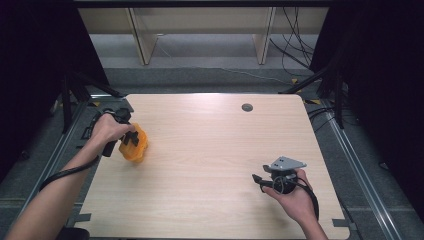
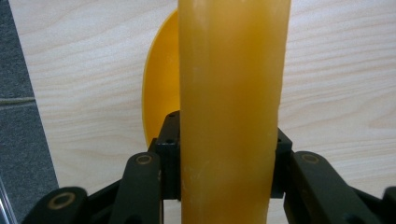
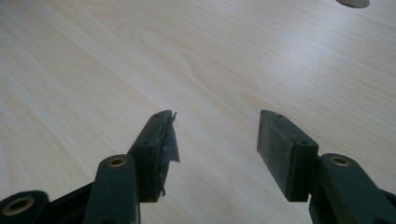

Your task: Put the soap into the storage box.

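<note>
— What has the left gripper got?
— Its jaws are clamped on the orange cup, held at the table's left edge.
— And the right gripper?
— Jaws apart, nothing between them, low over bare wood near the right front.

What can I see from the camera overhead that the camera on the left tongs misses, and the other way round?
Overhead: the right tongs, open over bare table, and a small grey disc near the far edge. Left tongs camera: the black pads pressing both sides of an orange tube, with its wide orange rim behind. Both share the orange thing held by the left tongs and the wooden table.
</note>
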`<state>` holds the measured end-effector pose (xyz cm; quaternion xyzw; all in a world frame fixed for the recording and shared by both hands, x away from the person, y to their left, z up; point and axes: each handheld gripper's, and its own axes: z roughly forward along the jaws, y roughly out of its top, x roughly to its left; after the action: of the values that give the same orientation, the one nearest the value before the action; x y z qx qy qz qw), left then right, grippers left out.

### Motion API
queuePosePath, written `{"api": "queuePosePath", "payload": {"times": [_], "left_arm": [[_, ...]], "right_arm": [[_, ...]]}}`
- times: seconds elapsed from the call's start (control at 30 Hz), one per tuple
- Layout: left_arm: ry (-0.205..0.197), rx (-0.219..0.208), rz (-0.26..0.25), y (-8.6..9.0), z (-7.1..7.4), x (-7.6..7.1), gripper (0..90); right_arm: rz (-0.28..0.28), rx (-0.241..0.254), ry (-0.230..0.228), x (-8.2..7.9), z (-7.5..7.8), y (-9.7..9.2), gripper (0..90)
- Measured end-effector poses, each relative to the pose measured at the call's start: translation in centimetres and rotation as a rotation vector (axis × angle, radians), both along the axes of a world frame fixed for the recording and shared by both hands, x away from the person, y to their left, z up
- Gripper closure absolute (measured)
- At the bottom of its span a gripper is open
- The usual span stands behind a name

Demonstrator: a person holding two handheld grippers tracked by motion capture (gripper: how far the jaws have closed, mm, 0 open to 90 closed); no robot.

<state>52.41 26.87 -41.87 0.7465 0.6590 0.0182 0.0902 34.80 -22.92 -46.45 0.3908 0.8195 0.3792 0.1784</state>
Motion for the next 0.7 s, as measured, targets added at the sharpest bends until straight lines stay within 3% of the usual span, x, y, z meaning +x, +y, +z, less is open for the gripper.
{"api": "queuePosePath", "payload": {"times": [0.07,0.1,0.13,0.53,0.7], "left_arm": [[0.03,0.014,-0.049,0.34,0.06,0.12,60.3],[0.026,0.007,-0.039,0.27,-0.09,0.15,60.3],[-0.01,0.0,0.01,-0.07,-0.45,0.09,60.3],[-0.006,-0.005,0.006,-0.03,-0.75,0.11,59.7],[0.001,-0.015,-0.008,-0.01,-0.72,0.02,54.8]], "right_arm": [[0.0,0.0,-0.001,-0.01,0.0,0.0,46.3],[0.0,0.001,0.0,-0.01,0.01,0.0,46.3],[-0.006,0.003,0.003,-0.06,0.02,0.01,46.3],[-0.006,0.002,0.004,-0.07,0.0,0.04,46.3],[-0.005,0.001,0.004,-0.08,-0.02,0.07,46.3]]}}
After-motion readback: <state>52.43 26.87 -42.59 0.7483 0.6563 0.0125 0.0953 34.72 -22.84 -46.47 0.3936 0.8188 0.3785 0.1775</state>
